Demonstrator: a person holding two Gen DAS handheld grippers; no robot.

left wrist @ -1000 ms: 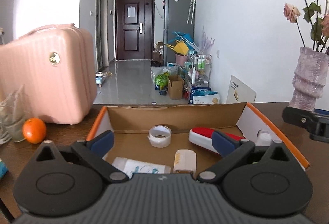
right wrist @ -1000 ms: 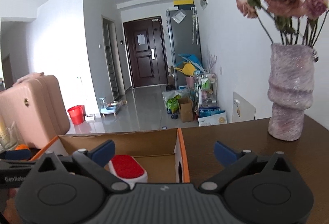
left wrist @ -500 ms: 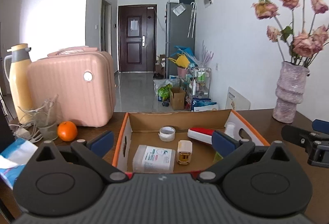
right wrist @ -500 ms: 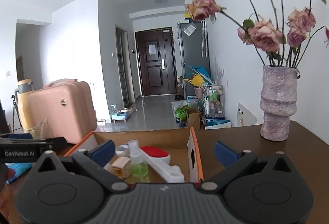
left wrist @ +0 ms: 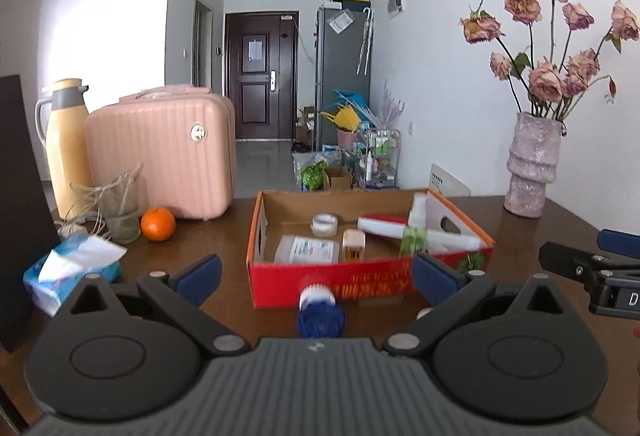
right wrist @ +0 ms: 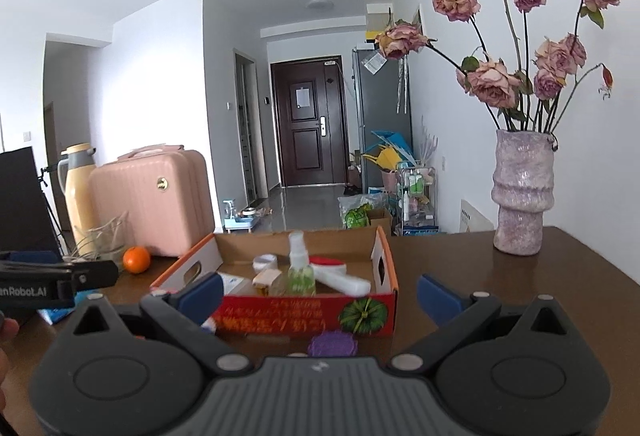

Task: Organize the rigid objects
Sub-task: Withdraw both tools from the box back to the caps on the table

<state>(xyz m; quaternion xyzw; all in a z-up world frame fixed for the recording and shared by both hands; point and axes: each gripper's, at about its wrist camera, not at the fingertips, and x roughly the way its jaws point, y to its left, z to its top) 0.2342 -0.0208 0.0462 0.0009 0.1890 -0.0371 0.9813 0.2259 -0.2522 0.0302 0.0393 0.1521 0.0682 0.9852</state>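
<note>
A red cardboard box [left wrist: 360, 282] [right wrist: 304, 316] stands on the brown table. In it lie a tape roll [left wrist: 324, 224], a flat white packet [left wrist: 307, 249], a small cream bottle [left wrist: 353, 245], a green spray bottle [right wrist: 300, 272] and a red-and-white object [left wrist: 384, 226]. A blue-capped bottle [left wrist: 320, 310] lies in front of the box, between my left fingers. A purple round thing [right wrist: 332, 343] lies before the box in the right wrist view. My left gripper [left wrist: 316, 274] is open and empty. My right gripper [right wrist: 320, 294] is open and empty.
A pink suitcase [left wrist: 160, 156], a yellow thermos [left wrist: 64, 140], a glass [left wrist: 120, 208], an orange [left wrist: 158, 223] and a tissue pack [left wrist: 72, 268] stand at the left. A vase of dried roses [left wrist: 532, 164] [right wrist: 520, 192] stands at the right back.
Both grippers have pulled back from over the box toward the table's near side. The whole box and the objects in front of it have come into view.
</note>
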